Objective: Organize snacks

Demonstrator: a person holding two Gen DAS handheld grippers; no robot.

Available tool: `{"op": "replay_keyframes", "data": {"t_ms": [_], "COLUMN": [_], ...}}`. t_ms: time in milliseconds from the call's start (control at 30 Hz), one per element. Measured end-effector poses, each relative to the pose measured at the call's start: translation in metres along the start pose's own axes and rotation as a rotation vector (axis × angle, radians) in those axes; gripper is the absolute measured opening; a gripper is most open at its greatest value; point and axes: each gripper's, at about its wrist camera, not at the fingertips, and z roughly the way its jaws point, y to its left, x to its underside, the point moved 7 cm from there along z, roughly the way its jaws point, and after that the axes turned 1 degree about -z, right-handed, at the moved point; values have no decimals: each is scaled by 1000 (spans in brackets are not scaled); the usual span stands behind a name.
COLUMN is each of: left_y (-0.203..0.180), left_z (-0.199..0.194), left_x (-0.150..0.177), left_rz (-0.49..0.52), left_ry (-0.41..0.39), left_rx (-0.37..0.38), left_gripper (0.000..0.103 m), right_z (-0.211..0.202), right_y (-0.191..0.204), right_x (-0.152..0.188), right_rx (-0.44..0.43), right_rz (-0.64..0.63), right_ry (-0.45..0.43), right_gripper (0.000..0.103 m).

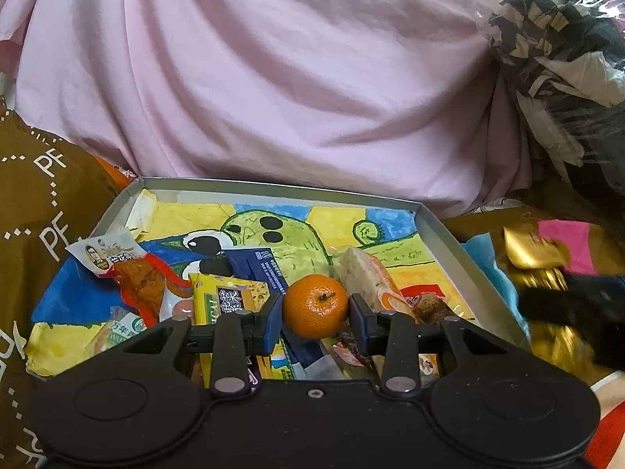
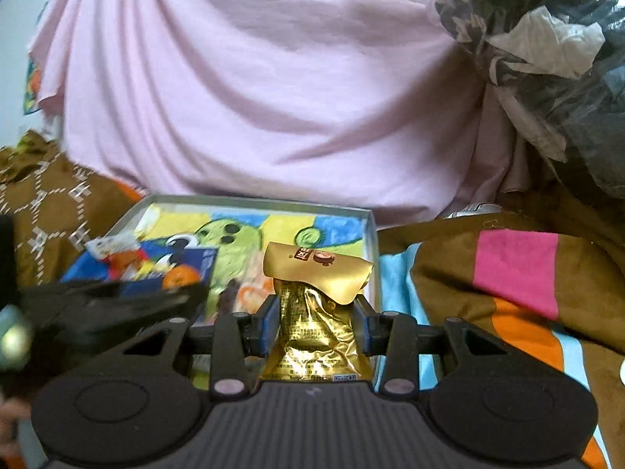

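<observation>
A shallow grey box lid point(image 1: 441, 230) lined with a colourful drawing holds several snack packets. My left gripper point(image 1: 315, 310) is shut on a small orange mandarin point(image 1: 315, 306) just above the packets in the box. My right gripper point(image 2: 316, 322) is shut on a gold foil snack packet point(image 2: 312, 312), held over the box's right edge point(image 2: 371, 242). The gold packet and right gripper show blurred at the right of the left wrist view point(image 1: 547, 273). The left gripper shows blurred at the left of the right wrist view point(image 2: 117, 305).
A yellow packet point(image 1: 230, 297), a blue packet point(image 1: 258, 265), a red-and-white packet point(image 1: 117, 262) and a clear-wrapped bar point(image 1: 367, 277) lie in the box. Pink cloth point(image 1: 273, 78) hangs behind. A plastic bag of dark clothes point(image 1: 566, 58) sits at right. A brown patterned blanket point(image 2: 508, 265) lies around.
</observation>
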Motion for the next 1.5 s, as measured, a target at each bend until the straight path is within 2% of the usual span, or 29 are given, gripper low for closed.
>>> {"op": "replay_keyframes", "data": {"t_ms": [367, 633, 733, 767, 1000, 1167, 1300, 1367, 1500], "left_y": [-3, -6, -6, -6, -2, -1, 1, 3, 4], "left_z": [9, 12, 11, 10, 4, -4, -16, -23, -41], "left_x": [9, 13, 12, 11, 6, 1, -4, -7, -11], "left_rz": [23, 29, 16, 7, -31, -42, -58, -62, -68], "left_ry": [17, 19, 18, 12, -16, -37, -40, -44, -59], "left_rx": [13, 23, 24, 26, 36, 23, 13, 7, -1], "left_gripper": [39, 40, 52, 55, 64, 79, 83, 89, 96], "right_z": [50, 61, 61, 61, 50, 34, 17, 7, -14], "right_y": [-12, -14, -10, -10, -17, -26, -30, -29, -24], "right_x": [5, 13, 15, 16, 11, 5, -1, -3, -8], "right_rx": [-18, -23, -35, -39, -34, -22, -15, -14, -13], "right_rz": [86, 113, 107, 106, 133, 173, 181, 178, 150], "right_ry": [40, 70, 68, 68, 36, 0, -34, -52, -88], "right_gripper": [44, 49, 50, 54, 65, 74, 79, 83, 88]}}
